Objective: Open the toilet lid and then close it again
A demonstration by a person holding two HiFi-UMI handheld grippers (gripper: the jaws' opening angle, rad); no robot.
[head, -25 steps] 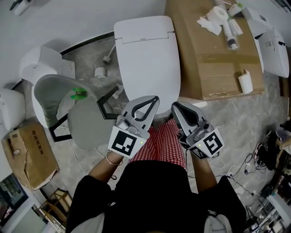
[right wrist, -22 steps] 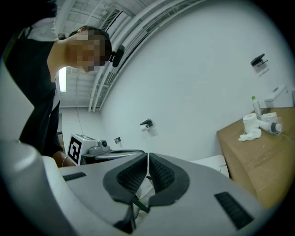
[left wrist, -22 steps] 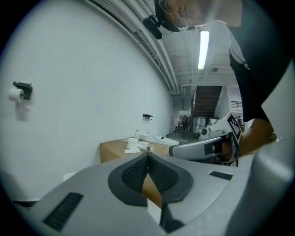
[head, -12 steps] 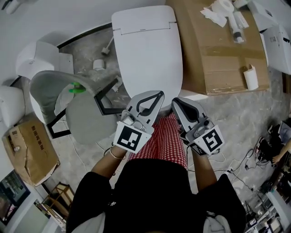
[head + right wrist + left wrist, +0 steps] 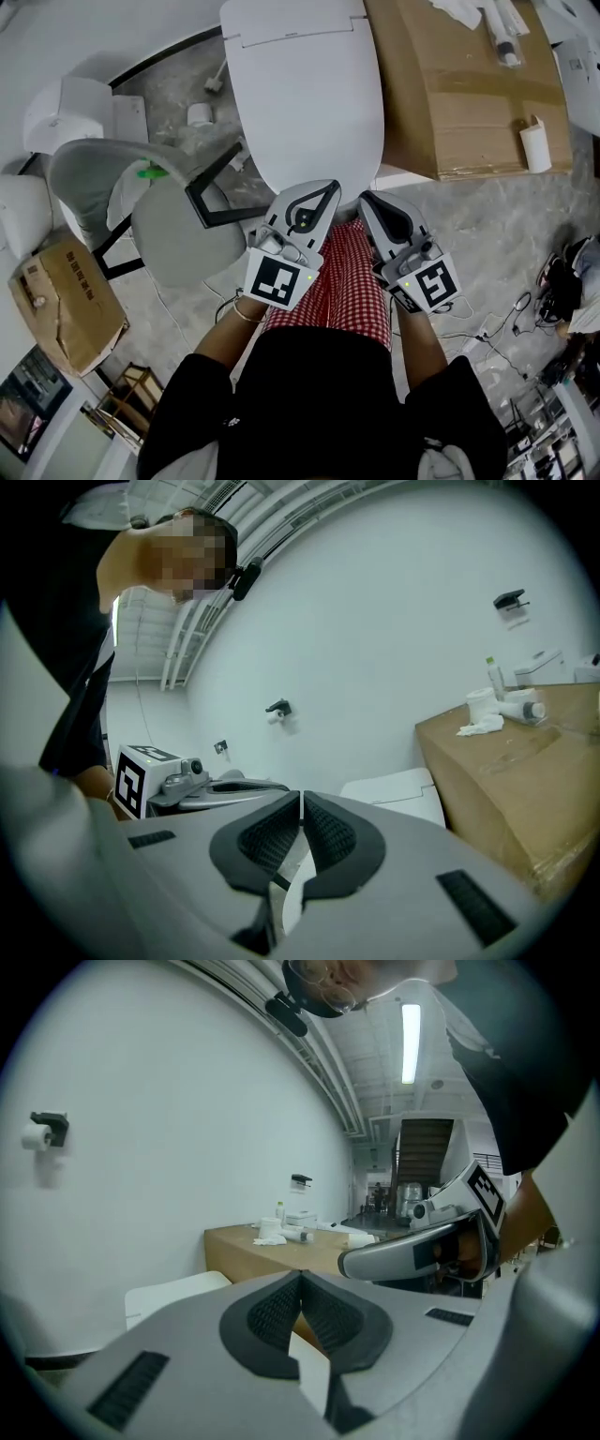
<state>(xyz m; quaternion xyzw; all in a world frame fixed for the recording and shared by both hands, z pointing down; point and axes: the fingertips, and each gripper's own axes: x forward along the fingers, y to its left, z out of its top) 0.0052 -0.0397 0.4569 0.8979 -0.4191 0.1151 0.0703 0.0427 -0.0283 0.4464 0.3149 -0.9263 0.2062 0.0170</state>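
The white toilet (image 5: 305,103) stands in front of me with its lid (image 5: 309,122) down flat. Both grippers hover side by side just short of its front rim, above the person's red checked trousers. My left gripper (image 5: 325,187) is shut with nothing in it, its tip close to the lid's front edge. My right gripper (image 5: 368,200) is likewise shut and empty. In the left gripper view the pads (image 5: 281,1312) meet, with the toilet (image 5: 173,1293) behind them and the right gripper (image 5: 422,1251) alongside. The right gripper view shows its pads (image 5: 323,832) closed before the toilet (image 5: 398,789).
A brown cardboard-covered block (image 5: 469,94) with a paper roll (image 5: 536,145) stands right of the toilet. A grey chair (image 5: 173,234) and a black frame (image 5: 216,202) crowd its left side. Another white fixture (image 5: 70,112), a cardboard box (image 5: 66,300) and floor cables (image 5: 502,328) lie around.
The toilet and its surroundings have slid upward in the head view as the camera shifted. Both grippers stay shut, side by side at the toilet's front edge.
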